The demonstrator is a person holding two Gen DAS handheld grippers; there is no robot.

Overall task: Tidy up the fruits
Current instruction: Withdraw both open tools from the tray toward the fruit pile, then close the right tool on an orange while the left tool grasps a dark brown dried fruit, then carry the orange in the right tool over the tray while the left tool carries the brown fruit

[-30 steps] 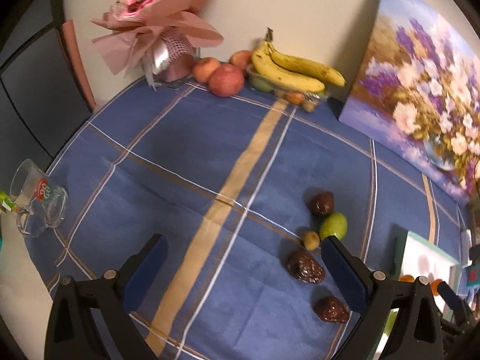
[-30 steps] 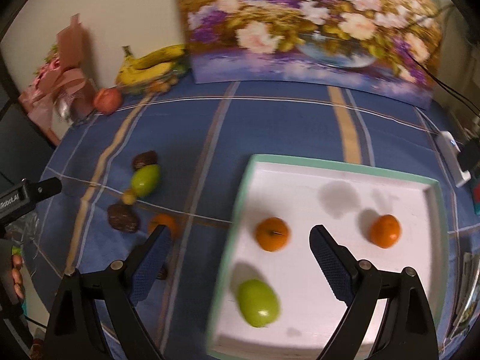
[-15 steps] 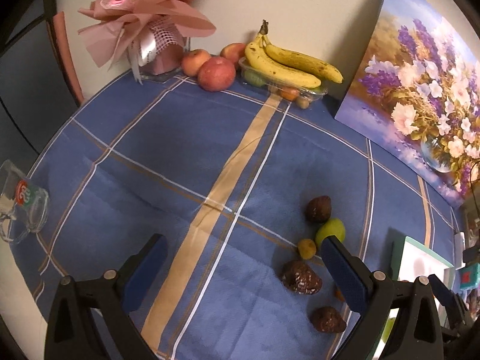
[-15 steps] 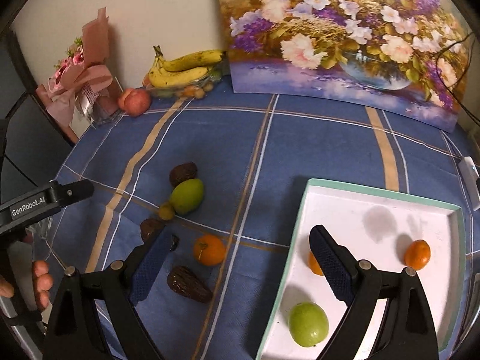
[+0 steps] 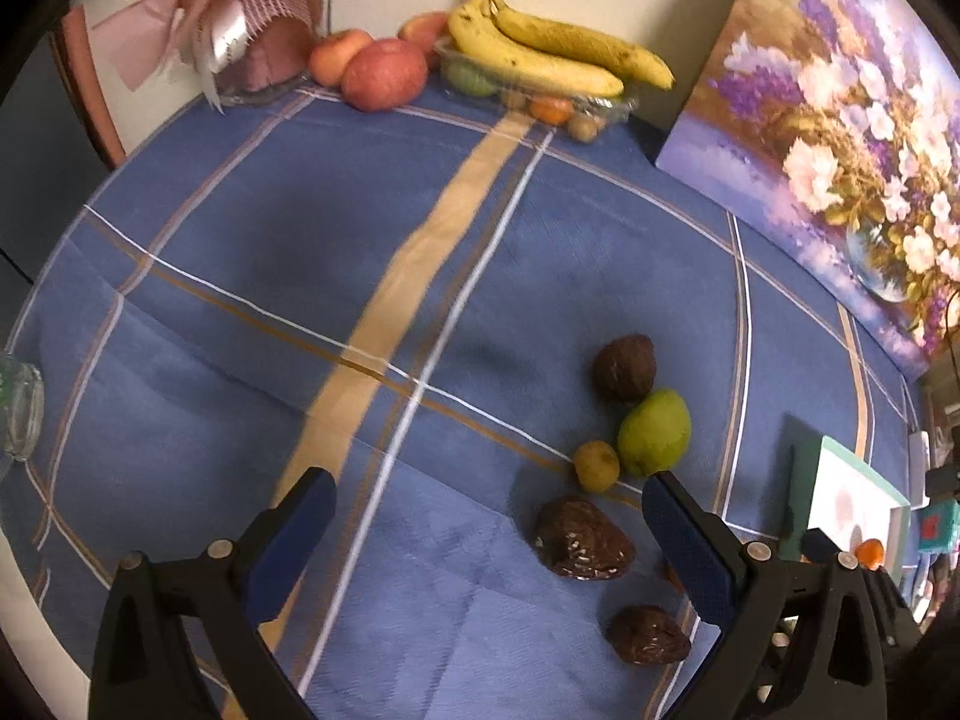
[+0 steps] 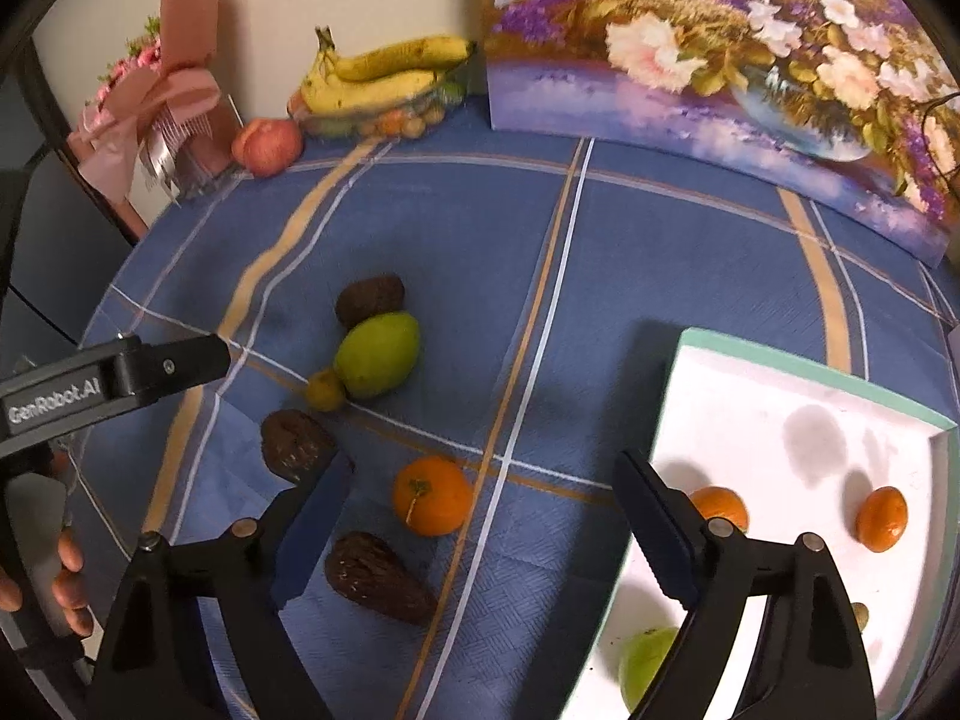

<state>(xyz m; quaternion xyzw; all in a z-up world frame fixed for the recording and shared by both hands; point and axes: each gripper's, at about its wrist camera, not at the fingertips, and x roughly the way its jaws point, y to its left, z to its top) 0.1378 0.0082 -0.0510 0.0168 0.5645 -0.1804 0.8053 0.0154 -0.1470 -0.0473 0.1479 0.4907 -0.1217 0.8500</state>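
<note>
Loose fruit lies on the blue checked cloth: three dark brown wrinkled fruits, a green fruit, a small yellow one and an orange. My right gripper hangs over the orange, which lies between the fingers untouched while the jaws are closing. The white tray at right holds two oranges and a green fruit. My left gripper is open and empty, with a dark fruit just inside its right finger.
Along the back wall stand a banana bunch on a clear punnet, red apples, a pink bouquet and a flower painting. A glass mug sits at the left table edge. A person's hand holds the left gripper.
My right gripper has moved left, from over the tray to over the orange on the cloth. My left gripper has sunk closer to the fruit cluster, and the mug slid out to the left.
</note>
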